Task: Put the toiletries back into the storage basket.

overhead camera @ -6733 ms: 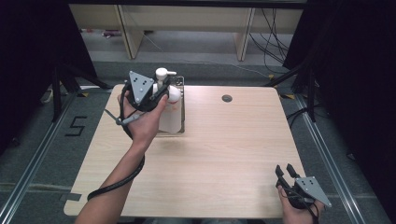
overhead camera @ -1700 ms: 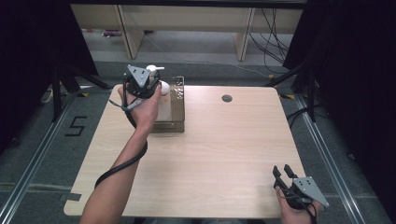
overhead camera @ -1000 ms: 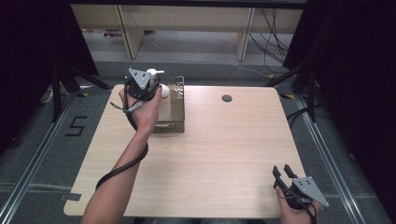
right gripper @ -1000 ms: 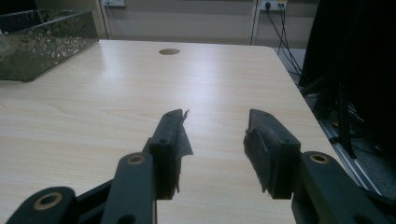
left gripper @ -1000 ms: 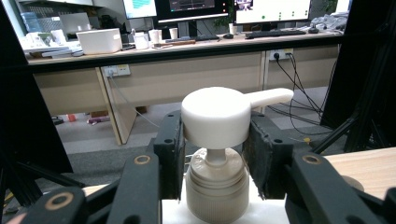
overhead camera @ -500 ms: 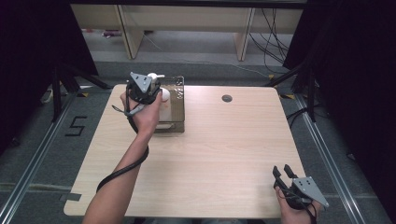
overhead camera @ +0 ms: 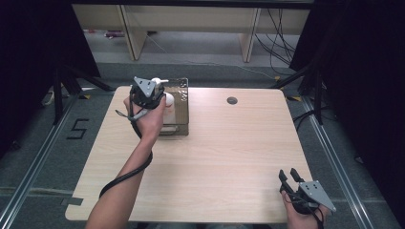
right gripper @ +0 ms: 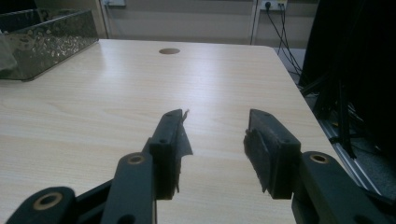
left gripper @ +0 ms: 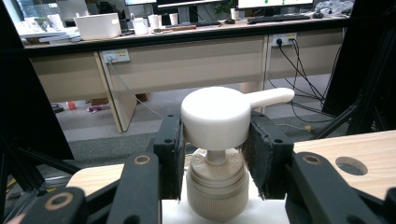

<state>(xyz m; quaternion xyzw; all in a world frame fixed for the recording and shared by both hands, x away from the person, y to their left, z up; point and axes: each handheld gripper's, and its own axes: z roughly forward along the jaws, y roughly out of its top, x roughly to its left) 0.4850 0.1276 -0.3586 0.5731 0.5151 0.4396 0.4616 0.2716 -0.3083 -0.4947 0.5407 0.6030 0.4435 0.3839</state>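
Note:
A white pump bottle [overhead camera: 168, 101] stands upright in a clear, dark-tinted container [overhead camera: 183, 98] at the back left of the wooden table [overhead camera: 215, 152]. My left gripper [overhead camera: 152, 88] is shut on its pump head. In the left gripper view the two pads [left gripper: 170, 154] press on the sides of the round white pump head [left gripper: 215, 116], above the ribbed collar [left gripper: 217, 186], with the spout pointing right. My right gripper [overhead camera: 289, 175] rests near the table's front right corner. In the right gripper view it [right gripper: 215, 128] stands open with nothing between its fingers.
The container [right gripper: 46, 39] lies far off at the upper left of the right gripper view. A round cable hole [overhead camera: 232, 100] sits in the tabletop near the back edge. Black stands and curtains flank the table, and shelves and cables lie beyond the far edge.
My left gripper and the bottle it holds have shifted slightly toward me over the container. My right gripper has not moved.

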